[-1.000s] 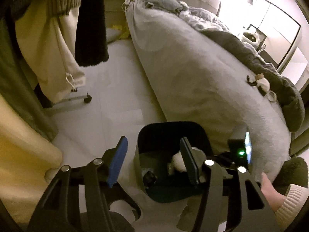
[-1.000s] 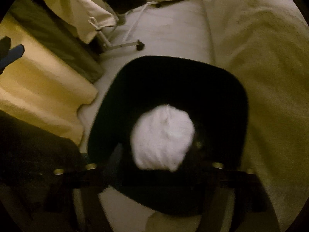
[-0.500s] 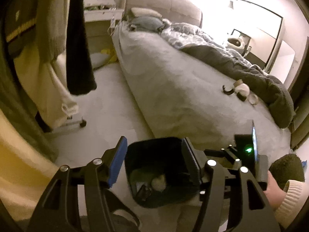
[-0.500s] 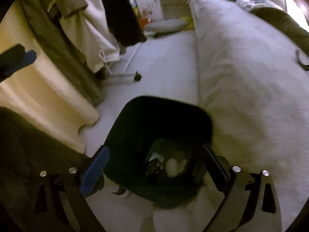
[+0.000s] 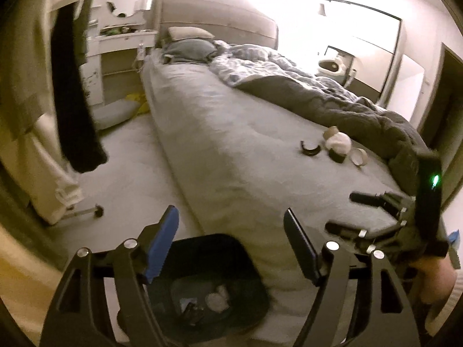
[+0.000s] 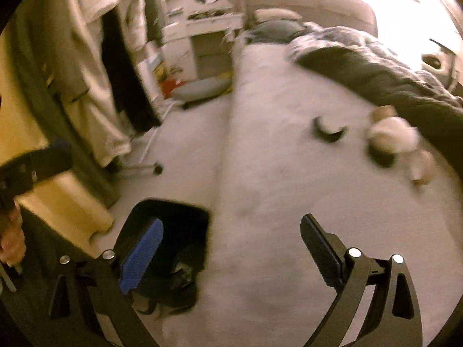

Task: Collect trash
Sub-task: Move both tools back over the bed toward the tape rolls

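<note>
Both my grippers are up over the bed edge, nothing held in either.

Left gripper: fingers apart, and they've just been opening wider; nothing between them. Through the gap I see the black trash bin on the floor against the bed. This view looks into it: a white crumpled wad and some dark scraps at the bottom.

Right gripper: fingers wide apart, nothing between them, only bare bed cover. The bin sits low left, half behind the blue finger pad; contents are too dark and blurred to read here.

Trash still on the bed, near the dark blanket: a dark curved strip, a white crumpled ball with a small brown roll end just behind it, a dark piece in front of it, and a tape-like ring to its right. Left view has these sharp. Right view shows the same cluster, closer but motion-blurred: strip, ball, ring.

Only the left view shows my right gripper from outside, over the bed's near corner with a green LED lit. Only the right view shows my left hand at the far left edge, and hanging clothes with a rolling rack foot on the floor.
</note>
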The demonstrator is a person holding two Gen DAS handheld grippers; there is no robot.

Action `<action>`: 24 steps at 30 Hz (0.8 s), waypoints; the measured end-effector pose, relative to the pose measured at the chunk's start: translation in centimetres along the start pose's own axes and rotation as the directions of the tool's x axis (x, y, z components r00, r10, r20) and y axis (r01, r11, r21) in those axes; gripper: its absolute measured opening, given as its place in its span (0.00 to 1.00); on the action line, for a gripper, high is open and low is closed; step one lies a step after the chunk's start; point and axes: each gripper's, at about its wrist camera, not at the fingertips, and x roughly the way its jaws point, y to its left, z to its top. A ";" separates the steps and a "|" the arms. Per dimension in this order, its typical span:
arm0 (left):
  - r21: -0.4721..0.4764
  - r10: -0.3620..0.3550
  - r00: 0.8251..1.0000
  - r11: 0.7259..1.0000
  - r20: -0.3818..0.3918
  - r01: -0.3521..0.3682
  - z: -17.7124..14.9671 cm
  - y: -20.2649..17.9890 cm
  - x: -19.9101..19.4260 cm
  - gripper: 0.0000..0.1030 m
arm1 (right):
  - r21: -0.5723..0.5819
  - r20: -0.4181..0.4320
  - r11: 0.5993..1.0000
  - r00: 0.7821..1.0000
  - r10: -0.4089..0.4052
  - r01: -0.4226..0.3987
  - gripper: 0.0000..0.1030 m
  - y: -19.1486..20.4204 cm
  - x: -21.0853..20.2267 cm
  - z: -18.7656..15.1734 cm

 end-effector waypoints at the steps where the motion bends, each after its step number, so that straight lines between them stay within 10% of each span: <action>1: 0.011 -0.009 1.000 1.000 0.002 0.009 0.2 -0.5 0.4 0.79 | 0.012 0.013 1.000 1.000 -0.005 0.005 0.94 -0.5 -0.3 0.2; 22: 0.101 -0.091 0.996 0.991 0.024 0.088 5.2 -6.2 9.1 0.90 | 0.243 0.101 0.941 0.959 -0.266 0.235 0.94 -16.3 -3.0 2.2; 24: 0.101 -0.095 0.995 0.991 0.020 0.092 5.7 -6.6 10.3 0.90 | 0.245 0.076 0.938 0.960 -0.270 0.245 0.81 -17.5 -2.3 2.2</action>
